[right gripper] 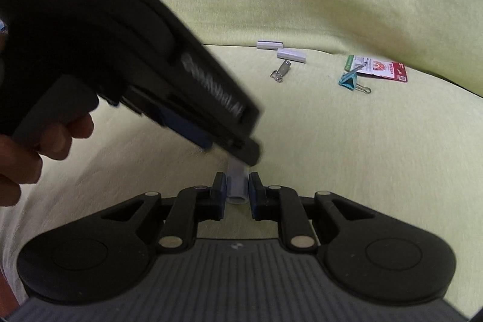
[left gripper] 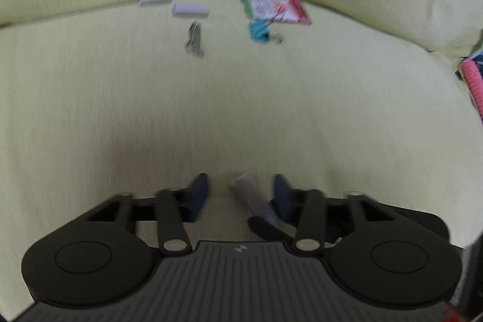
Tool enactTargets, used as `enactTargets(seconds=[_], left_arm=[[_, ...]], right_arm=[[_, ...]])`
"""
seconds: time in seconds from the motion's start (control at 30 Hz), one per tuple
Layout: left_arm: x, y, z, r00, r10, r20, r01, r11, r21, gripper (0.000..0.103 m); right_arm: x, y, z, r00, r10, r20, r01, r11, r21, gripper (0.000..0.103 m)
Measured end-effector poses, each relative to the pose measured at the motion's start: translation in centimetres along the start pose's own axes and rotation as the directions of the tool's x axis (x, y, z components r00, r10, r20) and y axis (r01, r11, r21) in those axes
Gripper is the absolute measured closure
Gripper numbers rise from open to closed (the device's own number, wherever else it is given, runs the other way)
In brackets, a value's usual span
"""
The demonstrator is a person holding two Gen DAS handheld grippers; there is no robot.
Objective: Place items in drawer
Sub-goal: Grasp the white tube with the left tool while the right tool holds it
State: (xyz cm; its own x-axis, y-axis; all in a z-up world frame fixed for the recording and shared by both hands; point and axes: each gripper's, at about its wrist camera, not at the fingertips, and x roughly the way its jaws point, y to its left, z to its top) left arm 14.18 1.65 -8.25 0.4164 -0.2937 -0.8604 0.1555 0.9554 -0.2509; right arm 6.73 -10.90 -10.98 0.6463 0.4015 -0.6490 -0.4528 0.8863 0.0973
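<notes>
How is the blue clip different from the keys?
The clip is bright blue with wire handles; the keys are dull grey metal. The clip lies beside the red card; the keys lie just below the white blocks. Both are small and rest loose on the yellow cushion.

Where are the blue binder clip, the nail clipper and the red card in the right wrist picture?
blue binder clip (right gripper: 347, 81): right wrist view, on its blue body.
nail clipper (right gripper: 284, 67): right wrist view, on its metal body.
red card (right gripper: 381, 67): right wrist view, on its printed face.
</notes>
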Motion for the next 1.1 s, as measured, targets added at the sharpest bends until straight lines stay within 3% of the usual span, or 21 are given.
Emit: enactTargets(seconds=[0.03, 0.1, 0.3, 0.9, 1.1], left_arm=[[0.0, 0.1, -0.1, 1.0, -0.007, 0.001, 0.007, 1.0, -0.016, 0.063], [0.0, -0.1, -0.1, 0.999, -0.034, -0.01, 0.034, 0.999, -0.029, 0.082], [0.2, -0.7, -0.4, 0.997, -0.055, -0.046, 0.052, 0.997, -0.06, 0.084], [-1.4, -1.9, -4.2, 0.989, -0.094, -0.114, 0.083, 0.992, -0.093, 0.089], [-1.9, -1.8, -4.5, 0.991, -0.077, -0.11, 0.065, 0.993, -0.103, 0.089]], right_arm=[[-0.1, 0.1, -0.1, 1.0, -0.004, -0.005, 0.004, 1.0, -0.001, 0.089], [-0.3, 0.2, -0.3, 1.0, -0.012, -0.014, 0.012, 1.0, -0.001, 0.089], [-1.0, 0.2, -0.9, 0.999, -0.041, -0.026, 0.042, 0.999, 0.023, 0.086], [-3.8, 1.6, -3.1, 0.995, -0.009, -0.095, 0.021, 0.992, 0.127, 0.083], [-3.4, 2.3, -2.7, 0.993, -0.051, -0.106, 0.07, 0.979, 0.19, 0.083]])
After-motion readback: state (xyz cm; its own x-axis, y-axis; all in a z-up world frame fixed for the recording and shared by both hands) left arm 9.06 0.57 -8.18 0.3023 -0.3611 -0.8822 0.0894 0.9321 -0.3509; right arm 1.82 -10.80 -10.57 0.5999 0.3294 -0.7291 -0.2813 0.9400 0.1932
